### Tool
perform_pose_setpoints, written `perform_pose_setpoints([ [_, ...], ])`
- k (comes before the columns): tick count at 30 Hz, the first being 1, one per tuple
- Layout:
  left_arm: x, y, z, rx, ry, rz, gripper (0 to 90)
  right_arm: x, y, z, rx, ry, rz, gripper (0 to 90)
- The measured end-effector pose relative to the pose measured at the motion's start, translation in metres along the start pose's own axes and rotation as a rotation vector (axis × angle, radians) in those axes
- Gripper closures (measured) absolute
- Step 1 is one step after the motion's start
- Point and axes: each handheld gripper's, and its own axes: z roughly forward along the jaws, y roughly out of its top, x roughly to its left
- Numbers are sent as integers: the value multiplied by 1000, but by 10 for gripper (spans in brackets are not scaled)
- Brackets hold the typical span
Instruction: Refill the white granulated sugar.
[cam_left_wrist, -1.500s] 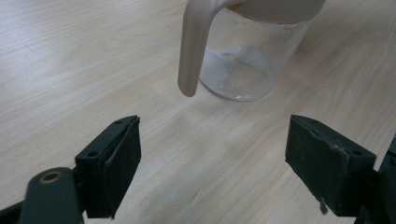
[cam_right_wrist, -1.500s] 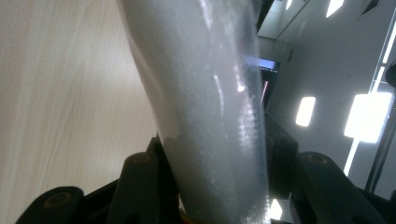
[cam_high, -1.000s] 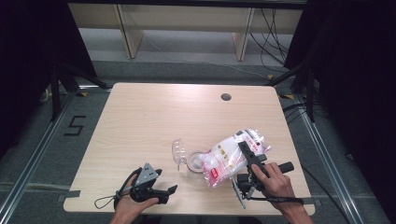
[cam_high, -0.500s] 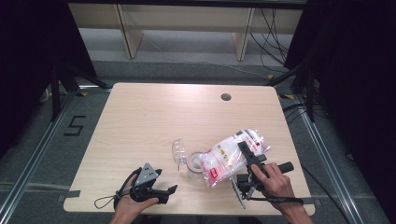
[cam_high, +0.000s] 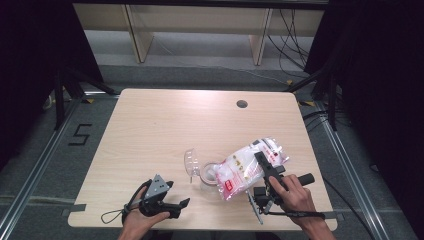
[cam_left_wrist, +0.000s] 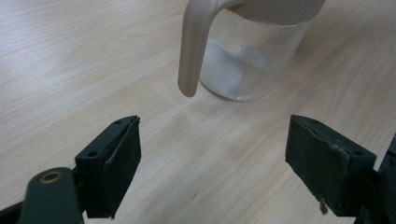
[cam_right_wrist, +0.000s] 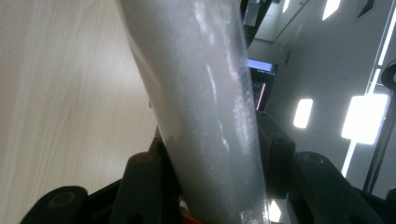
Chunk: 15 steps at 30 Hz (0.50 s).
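Two grippers noted. Right gripper (cam_high: 261, 162) clamps the tilted bag (cam_high: 246, 167) over the clear jug (cam_left_wrist: 243, 51), near the table's (cam_high: 165, 125) front edge. Left gripper (cam_high: 172, 196) idles, jaws apart. Some white powder already in; pouring apparently unfinished.

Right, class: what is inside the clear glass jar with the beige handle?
The clear glass jar with the beige handle holds a low heap of white powder at its bottom. The beige rim covers the jar's top.
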Motion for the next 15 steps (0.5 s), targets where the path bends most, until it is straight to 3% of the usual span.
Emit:
perform_pose_setpoints([
  [3, 0, 0, 0, 0, 7, 2, 179, 3, 0, 0, 1, -6, 29, 607],
  [4, 1, 1, -1, 1, 6, 22, 179, 4, 0, 0, 4, -1, 34, 607],
  [9, 0, 0, -1, 1, 8, 18, 179, 2, 1, 0, -6, -8, 24, 610],
  [11, 1, 1, -1, 0, 6, 21, 179, 1, 1, -1, 8, 11, 14, 612],
  [15, 0, 0, 0, 2, 0, 9, 179, 2, 0, 0, -9, -8, 16, 615],
])
